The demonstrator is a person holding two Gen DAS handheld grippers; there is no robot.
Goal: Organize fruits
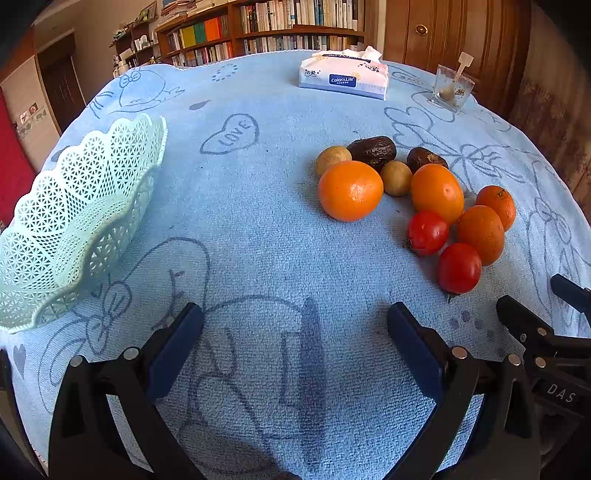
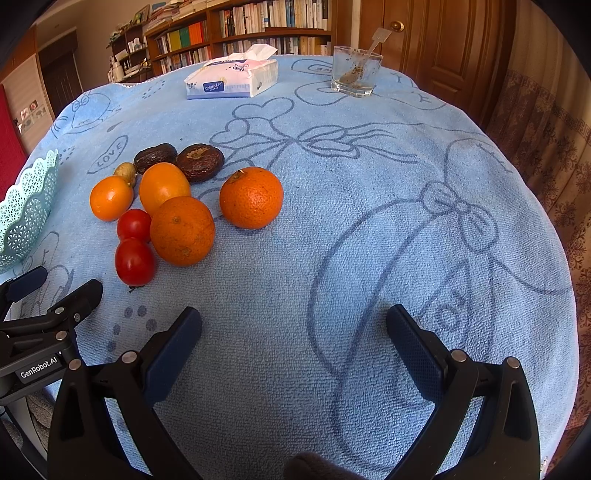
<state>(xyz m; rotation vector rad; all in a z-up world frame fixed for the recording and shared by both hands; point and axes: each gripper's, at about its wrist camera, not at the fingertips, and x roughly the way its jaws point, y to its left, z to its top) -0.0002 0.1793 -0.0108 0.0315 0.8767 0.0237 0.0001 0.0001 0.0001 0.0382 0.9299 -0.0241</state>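
A heap of fruit lies on the blue towel-covered table [image 1: 258, 229]: several oranges [image 1: 350, 190] [image 2: 251, 196], two red tomatoes [image 1: 459, 267] [image 2: 135, 261], two dark wrinkled fruits [image 1: 372, 150] [image 2: 200, 161] and small tan fruits [image 1: 396, 178]. A mint lattice basket [image 1: 70, 236] [image 2: 22, 212] stands empty at the left. My left gripper [image 1: 295, 332] is open over bare cloth, below and left of the fruit. My right gripper [image 2: 293, 332] is open too, nothing between its fingers, with the fruit ahead to its left. In each wrist view the other gripper shows at the edge.
At the far side of the table sit a tissue pack [image 1: 344, 75] [image 2: 232, 79] and a clear glass [image 1: 452, 88] [image 2: 356, 72] with a stirrer. Bookshelves [image 1: 266, 29] and a wooden door [image 2: 436, 40] stand behind; a patterned curtain [image 2: 546, 155] hangs at the right.
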